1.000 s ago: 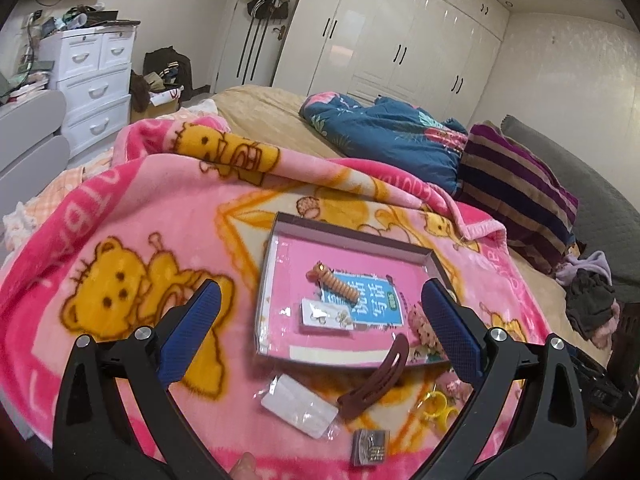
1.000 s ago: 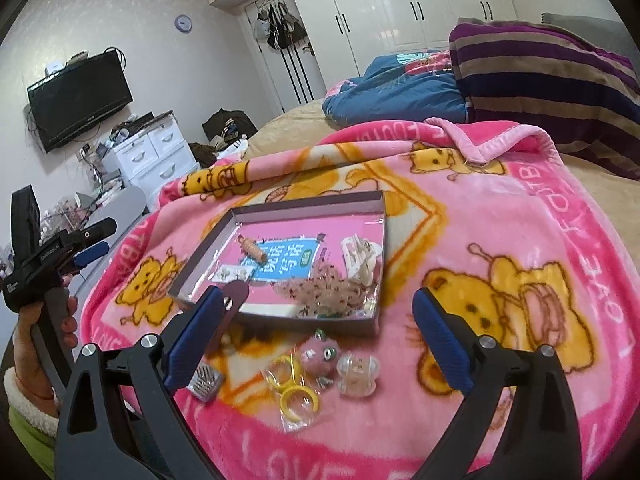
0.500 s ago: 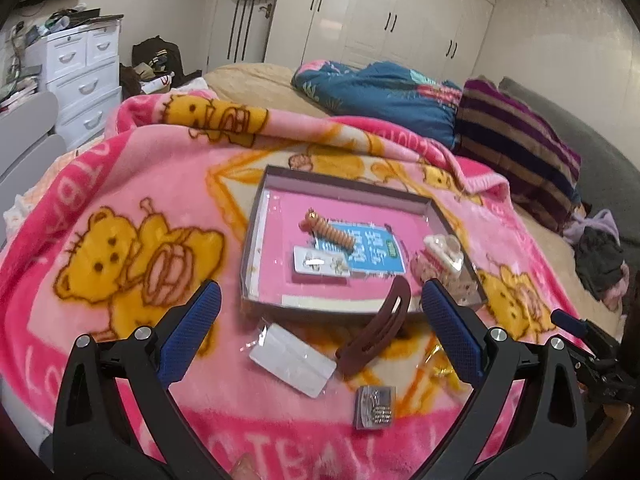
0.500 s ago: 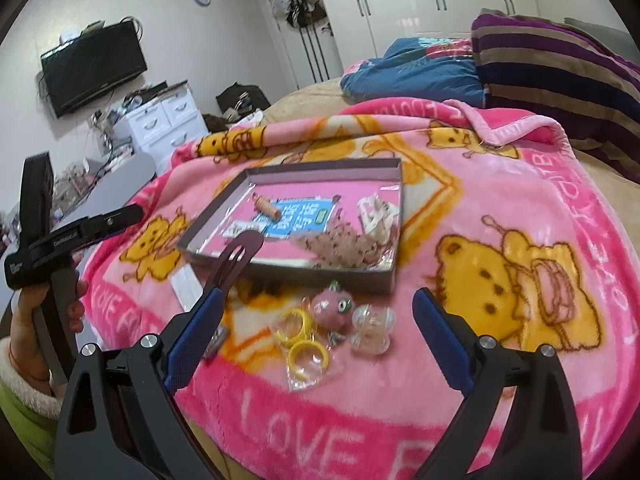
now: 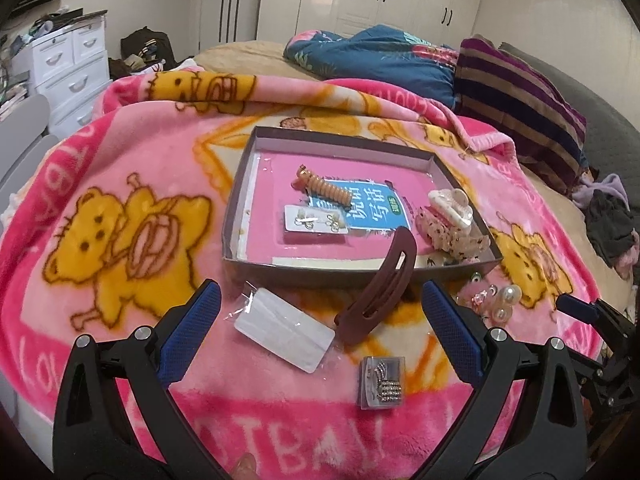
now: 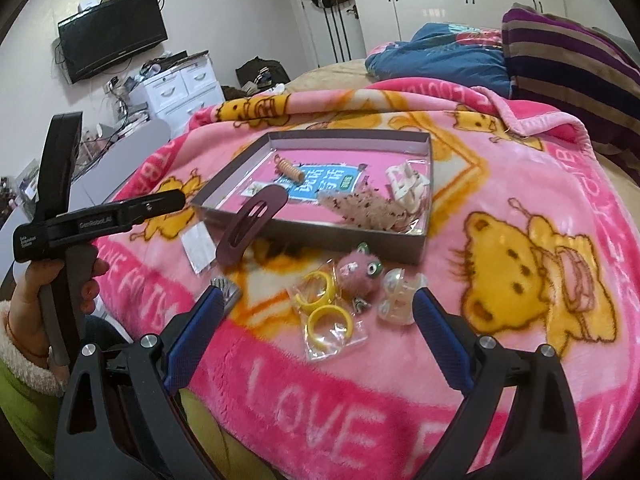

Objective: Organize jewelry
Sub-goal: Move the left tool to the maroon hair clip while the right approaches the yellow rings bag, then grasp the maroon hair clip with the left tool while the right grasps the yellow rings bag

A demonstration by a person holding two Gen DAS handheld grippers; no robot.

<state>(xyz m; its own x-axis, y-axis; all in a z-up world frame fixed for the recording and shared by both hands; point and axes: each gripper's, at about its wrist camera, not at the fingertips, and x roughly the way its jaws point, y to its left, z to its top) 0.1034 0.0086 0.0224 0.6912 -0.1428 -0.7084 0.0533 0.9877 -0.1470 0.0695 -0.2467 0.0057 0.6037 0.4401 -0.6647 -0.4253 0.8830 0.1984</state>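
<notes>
Jewelry lies scattered along the near edge of a pink bear-print blanket [image 5: 120,184], in front of a shallow grey box [image 5: 256,168]. Nearest the left gripper [image 5: 320,336] sits a small clear case of rhinestone pieces [image 5: 382,383], then a white packet in a clear sleeve [image 5: 285,334] and a dark maroon hair clip [image 5: 380,286] whose far end leans on the box's front wall. Inside the box, on a pink and blue booklet, rest an orange spiral hair tie [image 5: 324,189], a card of earrings [image 5: 316,220], a cream claw clip [image 5: 450,205] and a speckled scrunchie [image 5: 452,236].

The right wrist view shows what the left barely catches: two yellow rings in a clear bag [image 6: 326,308], a fuzzy pink ball charm with eyes [image 6: 358,270] and a clear pearly clip [image 6: 400,294], all just outside the box's near right corner. In the left view these appear only as a small cluster at the right edge.

Both tools hover above the blanket with their blue-padded jaws spread wide, gripping nothing. The right gripper [image 6: 316,334] points at the ring bag. The right view also shows a hand [image 6: 48,300] in a fleece-cuffed green sleeve wrapped round the left tool's handle, held upright off the bed's left side
</notes>
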